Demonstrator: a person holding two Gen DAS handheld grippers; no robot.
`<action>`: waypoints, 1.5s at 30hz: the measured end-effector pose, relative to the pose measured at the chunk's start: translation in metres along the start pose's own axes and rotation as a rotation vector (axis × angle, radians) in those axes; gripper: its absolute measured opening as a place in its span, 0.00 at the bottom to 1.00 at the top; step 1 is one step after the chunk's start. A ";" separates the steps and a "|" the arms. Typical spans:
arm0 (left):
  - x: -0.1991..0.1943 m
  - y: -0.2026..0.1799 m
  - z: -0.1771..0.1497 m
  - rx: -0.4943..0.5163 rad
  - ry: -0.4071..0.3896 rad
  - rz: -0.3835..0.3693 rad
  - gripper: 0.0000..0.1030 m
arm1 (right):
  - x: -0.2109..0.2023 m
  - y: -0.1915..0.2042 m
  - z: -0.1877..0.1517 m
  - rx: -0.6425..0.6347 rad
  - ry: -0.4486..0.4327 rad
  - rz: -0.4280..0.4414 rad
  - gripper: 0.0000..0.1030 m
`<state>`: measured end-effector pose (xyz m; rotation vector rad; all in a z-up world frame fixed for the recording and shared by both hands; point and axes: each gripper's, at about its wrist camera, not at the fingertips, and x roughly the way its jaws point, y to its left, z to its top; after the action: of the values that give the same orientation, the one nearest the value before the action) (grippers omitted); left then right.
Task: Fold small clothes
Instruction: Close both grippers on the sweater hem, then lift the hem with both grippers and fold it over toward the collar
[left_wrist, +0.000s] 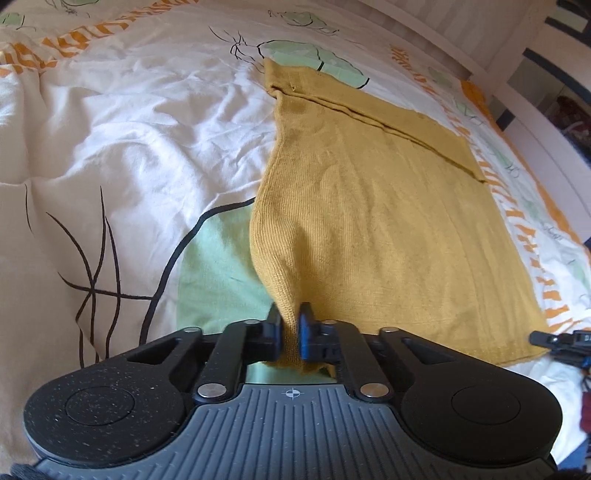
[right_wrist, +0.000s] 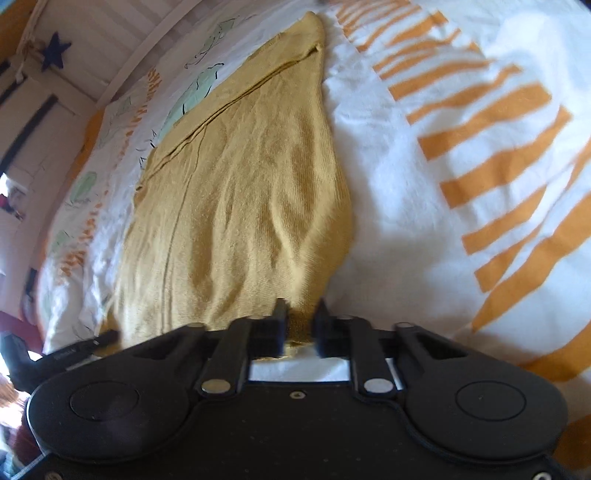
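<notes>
Left hand-held gripper (left_wrist: 290, 325): jaws narrowed onto the near left corner of the mustard knit garment (left_wrist: 369, 206), the cloth bunched into a raised peak between the two pads. Right hand-held gripper (right_wrist: 301, 321): jaws drawn in on the near right corner of the same garment, with a strip of its hem lying between the pads; the right view is blurred, so the exact contact of each pad is less clear than on the left.

The garment lies flat on the bed (left_wrist: 122, 140), spread lengthwise away from both hand-held grippers. Its left edge runs nearly straight to the far end; its right edge follows the orange-lettered border of the duvet cover (left_wrist: 517, 206). Across the far part a folded band, seemingly a sleeve, lies diagonally on the body of the garment, its seam showing as a dark line. Long soft wrinkles run along the cloth in the right view.

Open room: to the left of the garment, a wide stretch of white, green and black-lined cover, rumpled but unoccupied; to the right, in the right view, white cover with orange stripes (right_wrist: 498, 155). Beyond the far edge of the bed stands a pale slatted frame (right_wrist: 110, 40). In each view the other hand-held gripper's tip shows at the near margin.
</notes>
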<state>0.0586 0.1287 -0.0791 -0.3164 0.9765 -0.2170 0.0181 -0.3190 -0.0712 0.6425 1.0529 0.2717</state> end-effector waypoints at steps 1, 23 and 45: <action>-0.001 0.000 0.000 -0.007 -0.008 -0.005 0.07 | -0.001 0.000 0.000 0.003 -0.007 0.005 0.19; -0.031 -0.012 0.119 -0.052 -0.323 -0.116 0.06 | -0.017 0.047 0.101 -0.089 -0.322 0.174 0.18; 0.125 -0.003 0.266 -0.091 -0.337 0.032 0.06 | 0.130 0.054 0.277 -0.171 -0.363 -0.038 0.17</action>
<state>0.3498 0.1298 -0.0363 -0.4056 0.6581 -0.0857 0.3273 -0.3106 -0.0387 0.4940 0.6849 0.1996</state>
